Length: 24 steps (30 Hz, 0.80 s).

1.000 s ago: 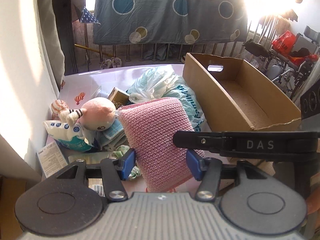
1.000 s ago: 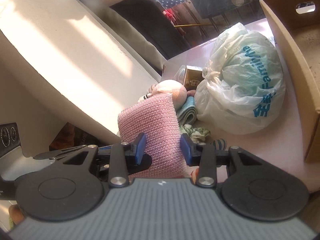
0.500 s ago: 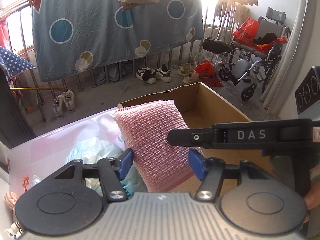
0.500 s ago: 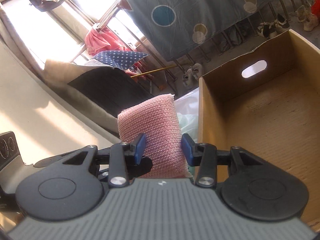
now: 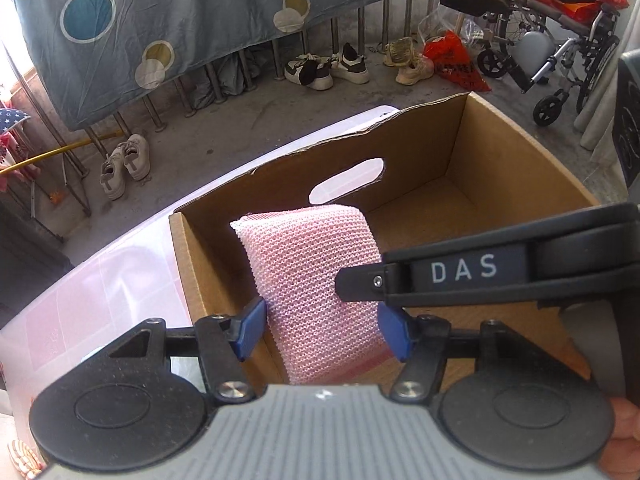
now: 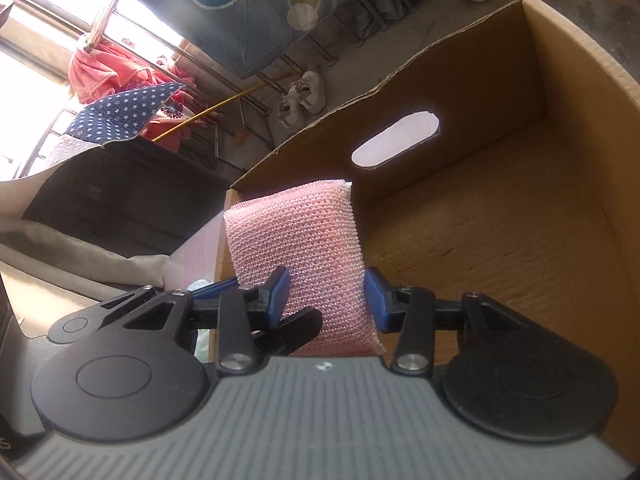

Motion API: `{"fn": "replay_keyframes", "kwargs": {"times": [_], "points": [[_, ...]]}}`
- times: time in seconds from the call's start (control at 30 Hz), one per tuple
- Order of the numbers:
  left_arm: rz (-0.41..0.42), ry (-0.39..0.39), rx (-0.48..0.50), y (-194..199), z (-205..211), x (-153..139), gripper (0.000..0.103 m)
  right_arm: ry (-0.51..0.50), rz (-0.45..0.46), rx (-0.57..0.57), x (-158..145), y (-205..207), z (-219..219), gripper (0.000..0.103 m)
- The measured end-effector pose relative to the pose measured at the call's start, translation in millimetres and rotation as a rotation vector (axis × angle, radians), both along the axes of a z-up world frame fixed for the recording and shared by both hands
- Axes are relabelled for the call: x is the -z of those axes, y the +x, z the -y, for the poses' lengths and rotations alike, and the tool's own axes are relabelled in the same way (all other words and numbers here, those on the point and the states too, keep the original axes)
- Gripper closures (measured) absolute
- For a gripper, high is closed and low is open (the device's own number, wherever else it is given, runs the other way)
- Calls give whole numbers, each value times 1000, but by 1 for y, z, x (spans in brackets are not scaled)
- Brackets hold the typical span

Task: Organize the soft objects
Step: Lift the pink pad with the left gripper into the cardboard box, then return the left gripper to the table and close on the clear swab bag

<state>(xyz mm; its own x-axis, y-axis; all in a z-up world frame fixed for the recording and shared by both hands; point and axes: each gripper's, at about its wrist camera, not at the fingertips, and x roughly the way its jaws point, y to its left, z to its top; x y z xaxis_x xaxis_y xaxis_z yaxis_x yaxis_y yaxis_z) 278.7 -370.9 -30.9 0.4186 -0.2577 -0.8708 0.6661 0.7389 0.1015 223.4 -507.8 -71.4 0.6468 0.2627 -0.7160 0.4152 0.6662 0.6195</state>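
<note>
Pink sponge [image 5: 316, 304]: knitted mesh cover, held upright above the near left corner of the box; lower part is gripped, upper edge stands free. It is also seen from the right wrist [image 6: 300, 264].

Left gripper [image 5: 322, 330]: blue pads are set against both sides of the sponge, which is pinched between them. The left pad [image 5: 250, 330] lies outside the box's left wall line as viewed.

Right gripper [image 6: 326, 300]: blue pads are pressed into both sides of the same sponge, which is squeezed narrow at the waist. Its black finger, marked "DAS", is seen from the left wrist crossing in front of the sponge from the right.

Box [image 5: 504, 152]: brown cardboard, open top, oval handle hole in the far wall, bare corrugated floor; it is placed on the table. It is also seen from the right wrist [image 6: 540, 220].

Table [image 5: 120, 264]: pale pink glossy top, seen left of the box.

Background: blue dotted sheet [image 5: 180, 12] hung on a railing, white shoes [image 5: 124, 164] on the concrete floor, wheelchair [image 5: 560, 40] at the far right.
</note>
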Motion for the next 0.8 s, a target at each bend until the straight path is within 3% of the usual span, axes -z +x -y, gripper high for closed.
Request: {"fn": "replay_keyframes", "kwargs": {"times": [0.2,0.3,0.57,0.8], "points": [[3,60,-29,13,7,14,40,9,-59,41,38,19,4,63],[8,41,-36,12,1,8,40,43,-53,79,44,13,11,63],[24,-58,-32,-4,-32,-35,32,99,-23,154,29,-15,20,63],[23,-130,-79,-34,-96,-79,27,46,-61,158,8,-34,14,63]]}}
